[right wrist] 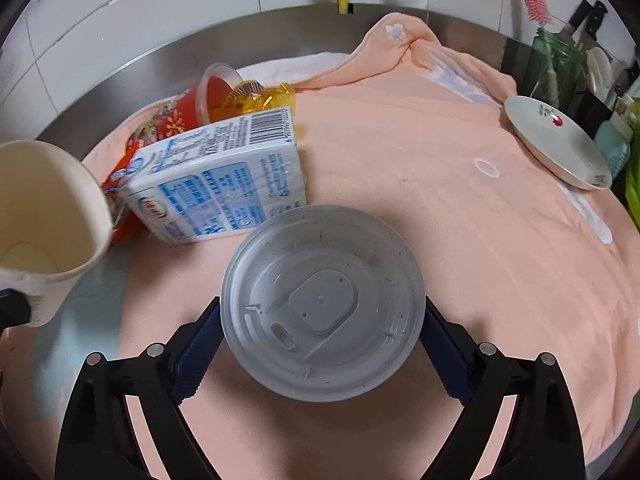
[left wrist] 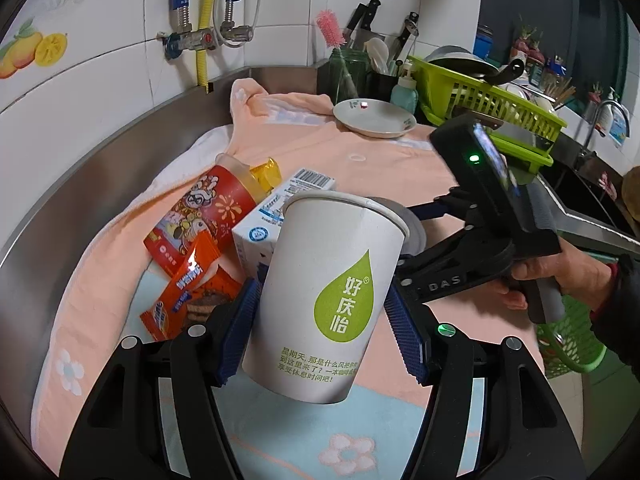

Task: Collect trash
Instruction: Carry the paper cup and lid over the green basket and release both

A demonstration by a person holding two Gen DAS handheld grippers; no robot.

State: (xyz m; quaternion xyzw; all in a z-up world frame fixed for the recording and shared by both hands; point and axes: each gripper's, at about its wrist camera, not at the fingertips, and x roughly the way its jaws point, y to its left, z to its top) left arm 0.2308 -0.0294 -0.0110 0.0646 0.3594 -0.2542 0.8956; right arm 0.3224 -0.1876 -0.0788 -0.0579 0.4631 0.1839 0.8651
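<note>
The left gripper (left wrist: 320, 312) clamps a white paper cup (left wrist: 324, 292) between its blue pads, holding it tilted above the peach towel (right wrist: 440, 208). The right gripper (right wrist: 320, 332) grips the grey plastic lid (right wrist: 322, 304) by its rim, just beside the milk carton (right wrist: 216, 184) and red wrappers (left wrist: 188, 292).

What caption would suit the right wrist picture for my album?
Right gripper holds a grey plastic lid over a peach towel, beside a milk carton and paper cup.
</note>
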